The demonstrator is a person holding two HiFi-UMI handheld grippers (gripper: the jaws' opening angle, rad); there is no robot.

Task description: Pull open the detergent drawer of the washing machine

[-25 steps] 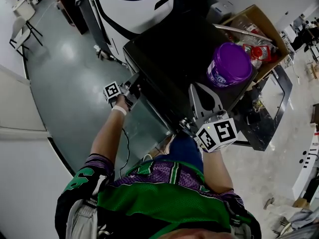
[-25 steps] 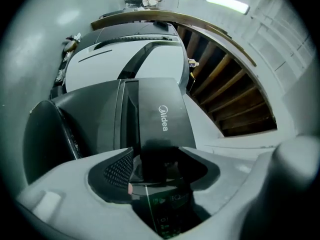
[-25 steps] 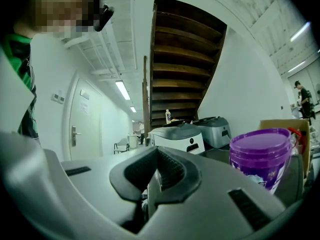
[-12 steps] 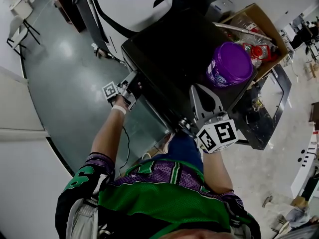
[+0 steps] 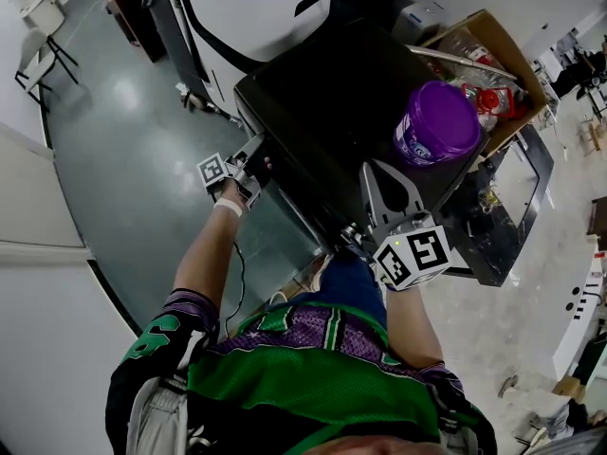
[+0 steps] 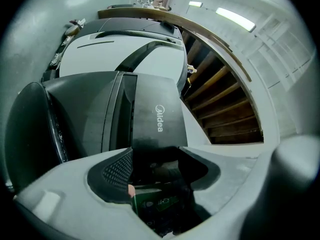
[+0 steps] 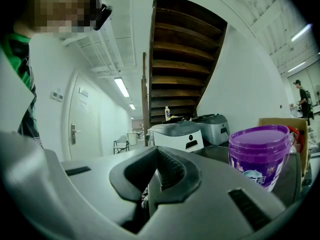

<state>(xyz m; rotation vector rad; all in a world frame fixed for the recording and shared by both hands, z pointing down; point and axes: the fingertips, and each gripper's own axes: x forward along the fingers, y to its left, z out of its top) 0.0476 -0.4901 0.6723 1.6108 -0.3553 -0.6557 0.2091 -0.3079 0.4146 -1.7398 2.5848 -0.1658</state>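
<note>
The black washing machine [image 5: 322,93] stands below me. Its detergent drawer [image 6: 156,121], a dark panel with a maker's logo, sits at the machine's upper front corner [image 5: 254,150]. My left gripper [image 5: 256,156] reaches that corner, and in the left gripper view [image 6: 156,156] its jaws are shut on the drawer's front edge. The drawer seems to stand slightly out of the front, though I cannot tell how far. My right gripper [image 5: 381,169] lies over the machine's top, shut with nothing in it; its jaws meet in the right gripper view [image 7: 157,171].
A purple lidded tub [image 5: 436,121] stands on the machine's top beside the right gripper. An open cardboard box [image 5: 493,41] of bottles sits behind it. A white and grey appliance [image 5: 256,8] stands to the machine's left. A wooden staircase [image 7: 185,54] rises behind.
</note>
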